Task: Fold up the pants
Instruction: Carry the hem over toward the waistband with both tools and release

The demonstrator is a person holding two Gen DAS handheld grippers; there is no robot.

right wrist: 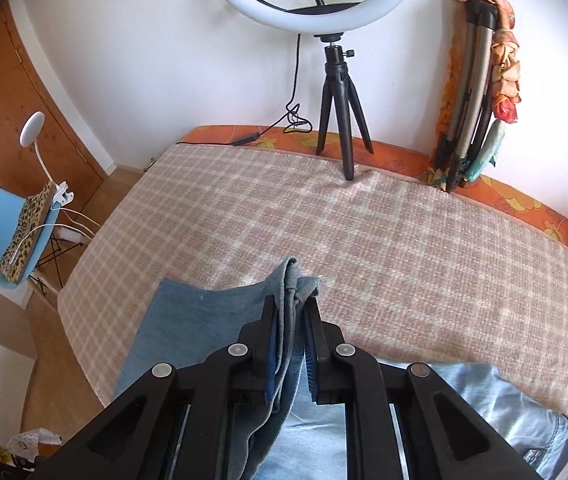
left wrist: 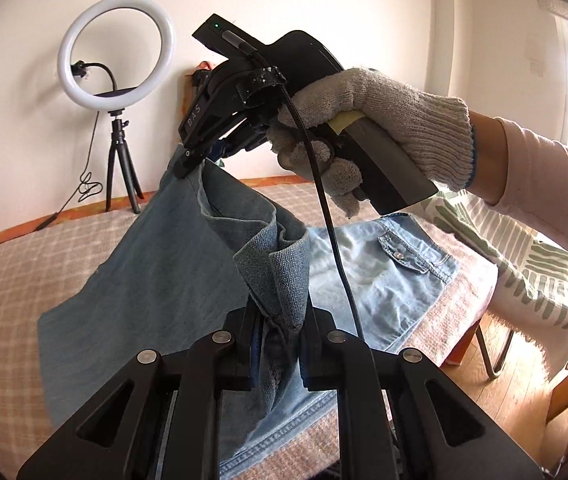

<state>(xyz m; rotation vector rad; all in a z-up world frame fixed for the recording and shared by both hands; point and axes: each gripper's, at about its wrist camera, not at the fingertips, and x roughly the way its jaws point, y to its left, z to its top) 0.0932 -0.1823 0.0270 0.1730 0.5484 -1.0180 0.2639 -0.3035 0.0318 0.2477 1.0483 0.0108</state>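
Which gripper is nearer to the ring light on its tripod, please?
Right. The right gripper holds the jeans up just beside the ring light; the left gripper grips them farther back.

Right gripper (right wrist: 292, 322) clamped on a bunched hem of the blue jeans (right wrist: 203, 320), lifted over the checked bed (right wrist: 364, 220), ring light tripod (right wrist: 342, 120) standing at its far edge.

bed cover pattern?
Pink-beige and cream plaid check on the bed cover; an orange floral edge runs along the wall side. Best in the right wrist view.
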